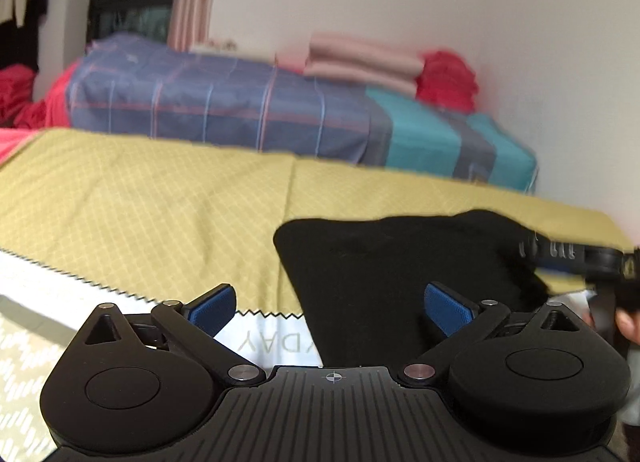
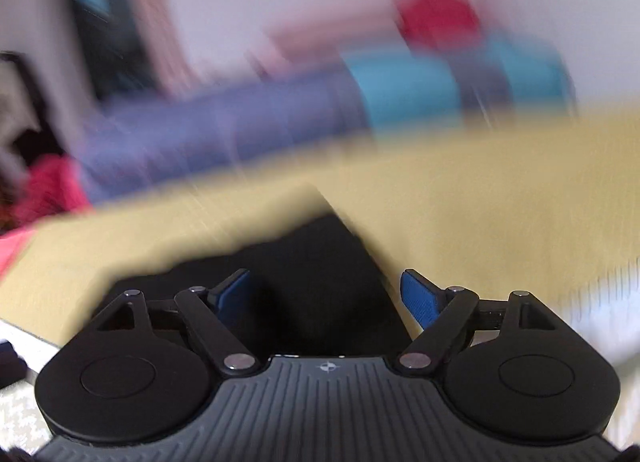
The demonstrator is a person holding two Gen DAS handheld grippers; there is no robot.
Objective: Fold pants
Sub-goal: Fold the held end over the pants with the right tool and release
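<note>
The black pants lie bunched on the yellow-green quilted cloth at the near edge of the bed. My left gripper is open and empty just in front of the pants' near edge, its right pad over the black fabric. The right gripper shows at the far right of the left wrist view, by the pants' right end. In the blurred right wrist view my right gripper is open, with the pants between and just beyond its pads.
A blue plaid and teal bedding roll lies behind the cloth. Folded pink towels and a red garment rest on it against the white wall. A white bag with printed letters hangs at the bed's front edge.
</note>
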